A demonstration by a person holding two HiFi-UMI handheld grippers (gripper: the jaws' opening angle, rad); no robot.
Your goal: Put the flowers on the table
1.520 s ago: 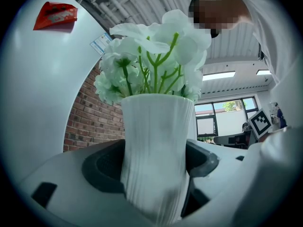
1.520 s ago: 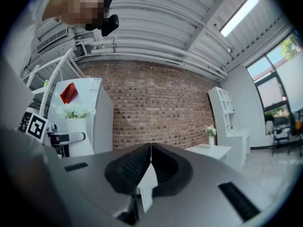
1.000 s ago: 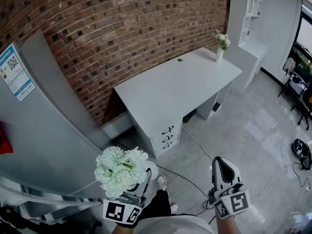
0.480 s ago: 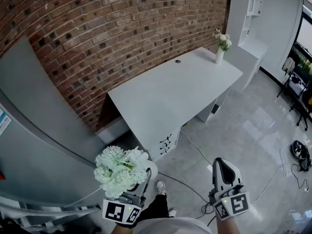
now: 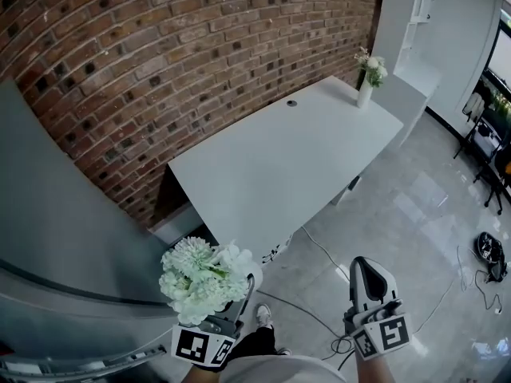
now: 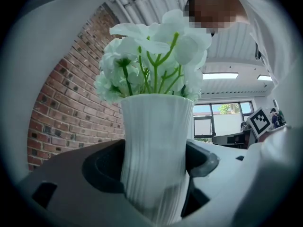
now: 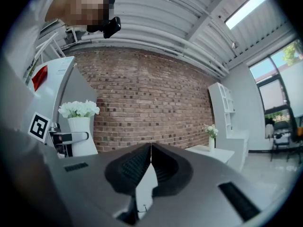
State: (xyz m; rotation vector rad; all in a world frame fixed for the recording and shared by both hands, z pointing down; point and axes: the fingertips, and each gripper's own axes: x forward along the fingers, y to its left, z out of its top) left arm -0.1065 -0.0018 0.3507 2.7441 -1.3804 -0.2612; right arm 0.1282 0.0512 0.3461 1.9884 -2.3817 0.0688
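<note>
A bunch of white flowers (image 5: 204, 276) (image 6: 149, 56) stands in a white ribbed vase (image 6: 155, 150) (image 7: 80, 134). My left gripper (image 5: 227, 313) (image 6: 154, 167) is shut on the vase, upright, at the lower left of the head view. The white table (image 5: 279, 166) lies ahead against the brick wall, with its top bare near me. My right gripper (image 5: 369, 282) (image 7: 150, 157) is at the lower right, jaws together and nothing between them.
A second small vase with flowers (image 5: 367, 76) (image 7: 211, 137) stands at the table's far right corner. A grey cabinet (image 5: 56, 246) rises on the left. White shelving (image 5: 415, 22) is beyond the table. Cables (image 5: 319, 313) run across the tiled floor, and the table's drawers (image 5: 275, 250) face me.
The view has shifted toward the table, which now sits lower and nearer in the frame. Both grippers keep their hold and place relative to me.
</note>
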